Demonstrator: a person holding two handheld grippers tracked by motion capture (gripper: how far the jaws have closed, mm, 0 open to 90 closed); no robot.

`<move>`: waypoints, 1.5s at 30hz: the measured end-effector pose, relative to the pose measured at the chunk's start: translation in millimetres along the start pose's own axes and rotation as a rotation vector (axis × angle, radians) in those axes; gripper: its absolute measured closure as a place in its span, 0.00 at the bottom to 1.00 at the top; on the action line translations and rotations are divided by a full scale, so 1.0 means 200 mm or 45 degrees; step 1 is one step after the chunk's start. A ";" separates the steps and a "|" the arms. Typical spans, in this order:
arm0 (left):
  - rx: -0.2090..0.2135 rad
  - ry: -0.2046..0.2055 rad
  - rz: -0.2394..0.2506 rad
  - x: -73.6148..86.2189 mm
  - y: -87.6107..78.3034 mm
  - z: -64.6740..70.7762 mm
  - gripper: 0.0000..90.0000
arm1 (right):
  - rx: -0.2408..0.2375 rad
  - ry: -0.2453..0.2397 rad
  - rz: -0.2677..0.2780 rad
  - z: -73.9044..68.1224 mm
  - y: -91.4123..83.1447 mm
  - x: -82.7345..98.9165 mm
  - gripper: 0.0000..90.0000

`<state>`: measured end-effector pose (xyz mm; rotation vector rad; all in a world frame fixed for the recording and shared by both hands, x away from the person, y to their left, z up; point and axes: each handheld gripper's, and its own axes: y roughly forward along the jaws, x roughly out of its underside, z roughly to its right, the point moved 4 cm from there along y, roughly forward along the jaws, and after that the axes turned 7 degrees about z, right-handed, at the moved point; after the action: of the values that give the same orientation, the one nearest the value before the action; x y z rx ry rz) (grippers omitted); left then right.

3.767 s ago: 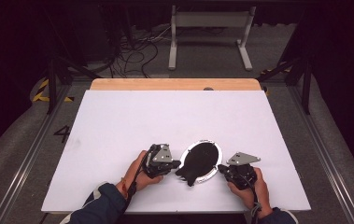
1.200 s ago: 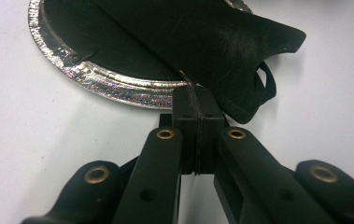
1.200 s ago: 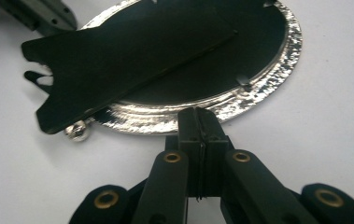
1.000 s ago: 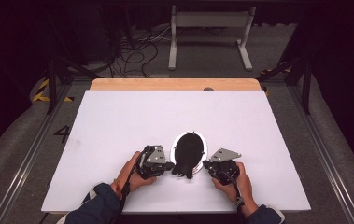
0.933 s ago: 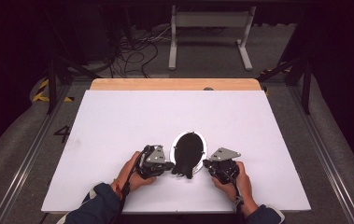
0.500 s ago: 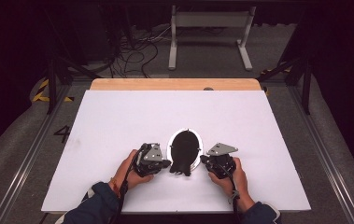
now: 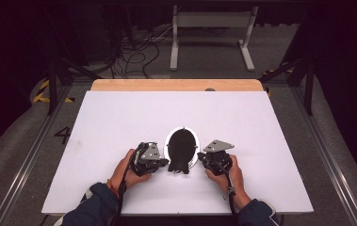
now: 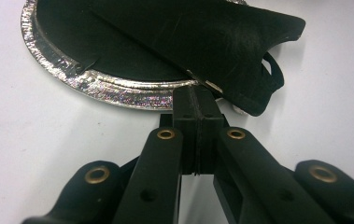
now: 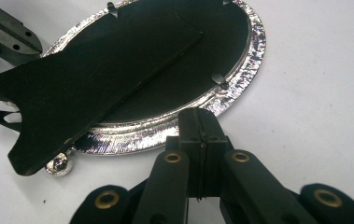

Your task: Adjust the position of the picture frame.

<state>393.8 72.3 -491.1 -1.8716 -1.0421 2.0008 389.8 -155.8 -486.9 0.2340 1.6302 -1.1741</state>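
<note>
Cables are lying tangled on the dark floor beyond the far edge of the white table, well away from both tools, next to a grey metal stand. A pale wooden strip is running along the table's far side. Nothing is standing between the tools and the work; the white surface around them is bare.

Between the two tools an oval picture frame with a shiny silver rim is lying face down, its black back panel uppermost. A black, fishtail-shaped easel stand is lying across that back, its notched end hanging over the rim toward the person.

The left gripper is sitting just to the left of the frame. In the left gripper view its jaws are pressed flat together with nothing between them, and their tips are resting right at the silver rim, under the edge of the easel stand. The right gripper is sitting just to the right of the frame, jaws likewise closed and empty; in the right gripper view its tips are meeting the rim's outer edge.

Both hands are resting low on the table, the left hand and the right hand each wrapping a gripper body, forearms in dark blue sleeves angling inward so that the tools are pointing toward each other across the frame.
</note>
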 end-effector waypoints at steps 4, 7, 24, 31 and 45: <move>-0.007 -0.005 0.001 0.01 0.00 -0.01 1.00 | 0.016 0.014 -0.002 -0.01 0.01 -0.01 1.00; -0.002 -0.011 0.008 0.01 0.00 -0.01 1.00 | 0.014 0.013 0.001 -0.01 0.02 -0.01 1.00; -0.015 -0.046 0.025 0.02 -0.01 -0.02 0.88 | -0.019 -0.054 0.019 -0.01 0.01 0.00 0.96; -0.034 -0.045 0.018 0.01 -0.03 -0.01 0.79 | -0.048 -0.065 -0.012 0.00 -0.03 0.01 0.93; -0.135 -0.094 0.129 0.06 -0.24 -0.03 0.57 | -0.142 -0.049 0.067 0.04 -0.18 -0.02 0.87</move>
<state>382.3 115.2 -470.6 -1.9535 -1.1143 2.1252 371.8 -178.3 -463.0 0.1811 1.6405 -1.0384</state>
